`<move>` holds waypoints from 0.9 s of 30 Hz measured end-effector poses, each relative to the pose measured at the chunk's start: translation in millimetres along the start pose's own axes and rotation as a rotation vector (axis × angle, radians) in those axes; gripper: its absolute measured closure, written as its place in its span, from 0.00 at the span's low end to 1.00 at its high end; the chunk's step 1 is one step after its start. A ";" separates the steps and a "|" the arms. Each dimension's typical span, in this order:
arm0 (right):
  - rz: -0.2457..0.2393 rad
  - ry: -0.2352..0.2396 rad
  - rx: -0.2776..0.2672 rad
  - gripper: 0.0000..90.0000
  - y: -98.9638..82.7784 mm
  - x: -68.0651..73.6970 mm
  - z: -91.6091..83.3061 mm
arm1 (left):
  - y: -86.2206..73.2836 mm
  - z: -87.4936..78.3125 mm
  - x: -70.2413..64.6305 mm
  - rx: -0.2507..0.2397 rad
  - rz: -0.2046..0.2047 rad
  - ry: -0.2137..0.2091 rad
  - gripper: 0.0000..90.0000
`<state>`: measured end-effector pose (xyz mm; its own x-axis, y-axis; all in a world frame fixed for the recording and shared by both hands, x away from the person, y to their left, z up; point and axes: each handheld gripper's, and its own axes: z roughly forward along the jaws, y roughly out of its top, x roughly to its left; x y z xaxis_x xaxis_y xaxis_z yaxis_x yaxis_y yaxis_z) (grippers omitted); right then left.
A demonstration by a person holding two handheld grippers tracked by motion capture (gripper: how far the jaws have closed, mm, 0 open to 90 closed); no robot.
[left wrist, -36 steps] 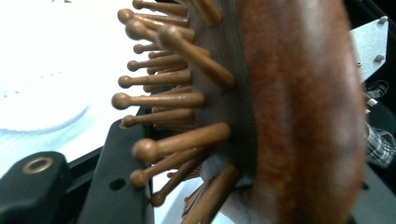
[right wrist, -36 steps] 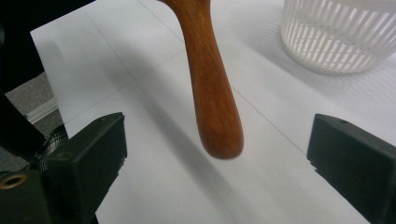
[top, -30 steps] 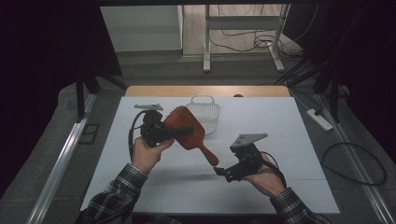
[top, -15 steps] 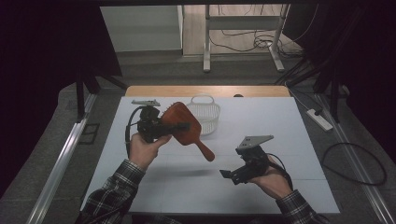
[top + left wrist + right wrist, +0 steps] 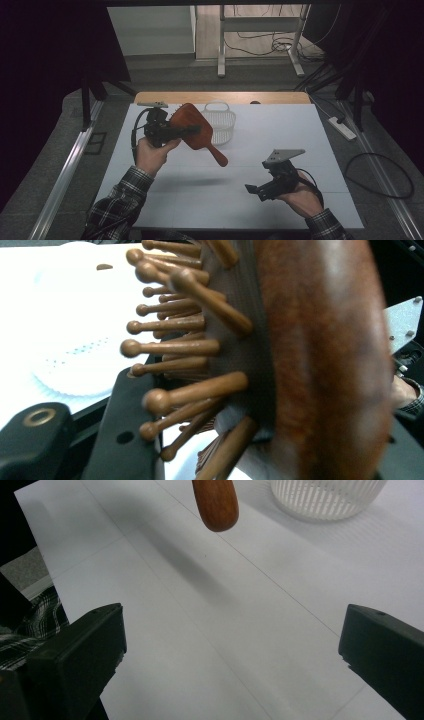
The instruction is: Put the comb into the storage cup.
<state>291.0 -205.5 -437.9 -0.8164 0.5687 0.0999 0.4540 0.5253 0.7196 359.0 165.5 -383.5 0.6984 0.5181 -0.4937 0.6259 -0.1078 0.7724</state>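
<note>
A reddish-brown wooden paddle hairbrush (image 5: 187, 117) hangs in the air over the left part of the white table (image 5: 280, 135). My left gripper (image 5: 195, 130) is shut on its head, and the handle points down to the right. In the left gripper view the brush's back (image 5: 320, 365) and its ball-tipped wooden bristles (image 5: 175, 347) sit against one black finger (image 5: 127, 440). My right gripper (image 5: 256, 192) is near the front right, open and holding nothing. In the right gripper view its jaws (image 5: 235, 645) stand wide apart over bare table, with the handle tip (image 5: 215, 502) hanging farther off.
A white slatted basket (image 5: 220, 125) stands at the back middle of the table, just behind the brush; its wall (image 5: 325, 497) is also in the right gripper view. A wooden edge (image 5: 220, 97) borders the far side. A power strip (image 5: 342, 127) lies on the floor at the right.
My left gripper has lifted the brush a little up and to the left. My right gripper has drawn back to the right, away from the handle's end.
</note>
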 end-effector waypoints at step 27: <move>0.052 -0.089 0.018 0.00 -35.2 -13.2 -29.2 | 13.4 -9.0 14.0 -0.024 -0.026 0.036 0.62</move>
<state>275.4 -250.0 -444.4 -0.7568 0.6493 0.0751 0.5025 0.5045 0.7022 374.1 178.9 -376.5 0.6687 0.5511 -0.4992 0.6350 -0.0740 0.7689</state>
